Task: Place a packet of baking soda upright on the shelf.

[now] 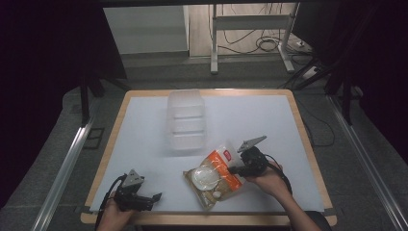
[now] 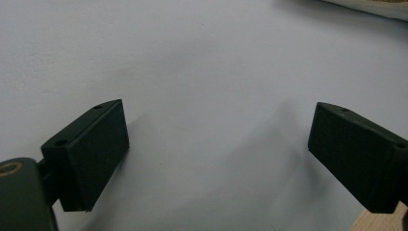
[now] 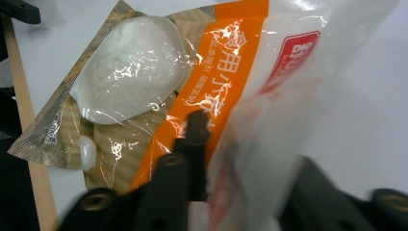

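Observation:
A clear plastic food bag (image 1: 214, 175) with an orange band, a red label and white contents lies near the table's front edge, right of centre. My right gripper (image 1: 234, 169) is at the bag's right edge. In the right gripper view the bag (image 3: 159, 82) rises between the two black jaws of this gripper (image 3: 245, 154), which are shut on its crumpled clear edge. My left gripper (image 1: 153, 198) rests low at the front left and points right, towards the bag. Its jaws stand wide apart in the left gripper view (image 2: 219, 144), with bare white table between them.
A clear, empty plastic container (image 1: 185, 120) stands at the back middle of the white tabletop (image 1: 255, 120). The table's wooden rim (image 1: 207, 219) runs just in front of both hands. A corner of the bag (image 2: 375, 5) shows beyond the left jaws.

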Demonstrator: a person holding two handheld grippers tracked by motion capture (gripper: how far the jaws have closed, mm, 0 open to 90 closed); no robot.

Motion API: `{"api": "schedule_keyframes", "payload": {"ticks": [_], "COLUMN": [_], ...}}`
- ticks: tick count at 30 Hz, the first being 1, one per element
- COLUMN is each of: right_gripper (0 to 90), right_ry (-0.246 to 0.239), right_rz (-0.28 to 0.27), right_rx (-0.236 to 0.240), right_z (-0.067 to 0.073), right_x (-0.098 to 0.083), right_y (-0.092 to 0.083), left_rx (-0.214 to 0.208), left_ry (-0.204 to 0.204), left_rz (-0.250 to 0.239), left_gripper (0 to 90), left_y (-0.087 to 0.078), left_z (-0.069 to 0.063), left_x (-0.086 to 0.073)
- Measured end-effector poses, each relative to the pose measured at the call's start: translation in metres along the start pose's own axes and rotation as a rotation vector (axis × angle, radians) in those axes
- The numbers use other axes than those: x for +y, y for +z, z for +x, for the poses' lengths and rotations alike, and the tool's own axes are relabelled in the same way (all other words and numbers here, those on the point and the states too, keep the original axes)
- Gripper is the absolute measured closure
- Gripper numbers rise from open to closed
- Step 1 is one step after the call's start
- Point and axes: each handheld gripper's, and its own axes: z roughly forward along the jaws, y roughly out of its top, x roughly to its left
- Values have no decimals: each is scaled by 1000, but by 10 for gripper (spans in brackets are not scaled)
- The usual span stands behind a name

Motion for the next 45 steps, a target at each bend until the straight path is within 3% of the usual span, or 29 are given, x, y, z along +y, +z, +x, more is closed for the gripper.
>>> {"api": "schedule_keyframes", "payload": {"ticks": [3, 8, 15, 23, 34, 45], "right_gripper": [882, 888, 890, 891, 891, 892], "right_ry": [-8, -29, -44, -94, -141, -166], "right_rz": [2, 12, -69, -92, -98, -105], "right_rx": [13, -15, 15, 41, -31, -146], "right_z": [2, 7, 17, 30, 34, 23], "right_x": [0, 3, 17, 40, 61, 71], "right_y": [-1, -2, -20, -35, -61, -82], "left_rx": [1, 1, 1, 1, 2, 2], "left_ry": [1, 3, 2, 5, 2, 2], "left_rz": [1, 1, 1, 1, -2, -2], "left_gripper": [70, 70, 71, 71, 71, 71], "left_y": [0, 0, 0, 0, 0, 0], "left_z": [0, 0, 0, 0, 0, 0], "left_x": [0, 0, 0, 0, 0, 0]}}
